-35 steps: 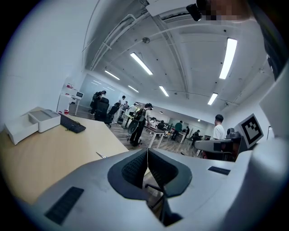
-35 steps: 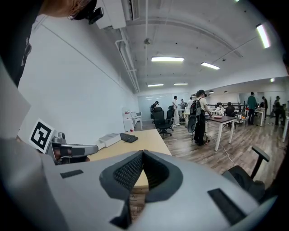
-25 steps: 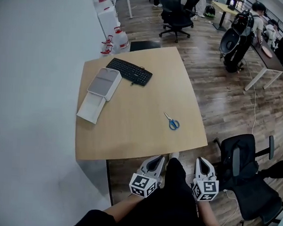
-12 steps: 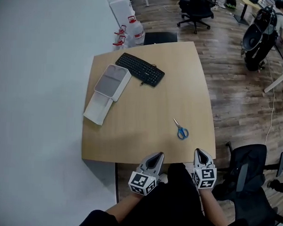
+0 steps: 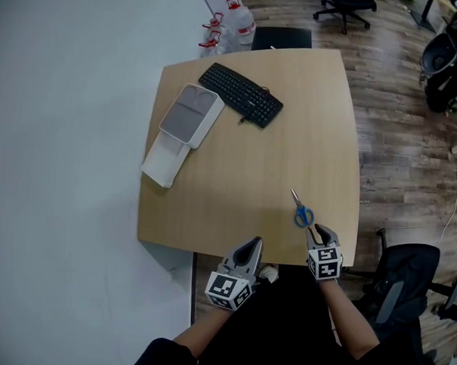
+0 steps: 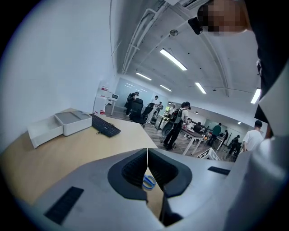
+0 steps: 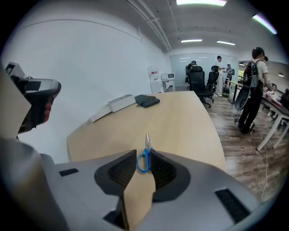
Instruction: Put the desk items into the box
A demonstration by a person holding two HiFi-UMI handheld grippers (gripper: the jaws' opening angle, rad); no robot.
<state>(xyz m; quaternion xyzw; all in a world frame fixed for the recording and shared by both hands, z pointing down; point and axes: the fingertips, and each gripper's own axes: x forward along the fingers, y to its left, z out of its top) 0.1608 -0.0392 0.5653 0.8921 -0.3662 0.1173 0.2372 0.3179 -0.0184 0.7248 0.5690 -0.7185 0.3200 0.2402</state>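
Blue-handled scissors [image 5: 301, 212] lie on the wooden desk [image 5: 244, 179] near its front right corner, blades pointing away from me. My right gripper [image 5: 315, 230] sits just behind their handles; its jaws are opening and, in the right gripper view, the scissors [image 7: 146, 143] lie on the desk between the tips of my right gripper [image 7: 143, 154], pads not pressing. My left gripper [image 5: 254, 242] hangs at the desk's front edge, shut and empty. The white box [image 5: 190, 115] stands at the far left, with its lid [image 5: 165, 158] beside it. A black keyboard [image 5: 241, 95] lies at the back.
A white wall [image 5: 64, 133] runs along the desk's left side. Water bottles [image 5: 228, 23] stand behind the desk. A black office chair [image 5: 402, 280] is to my right, on the wooden floor. People and desks fill the room beyond.
Both grippers have come forward to the desk's front edge. The right one has reached the scissors' handles and its jaws have parted. The left stays shut.
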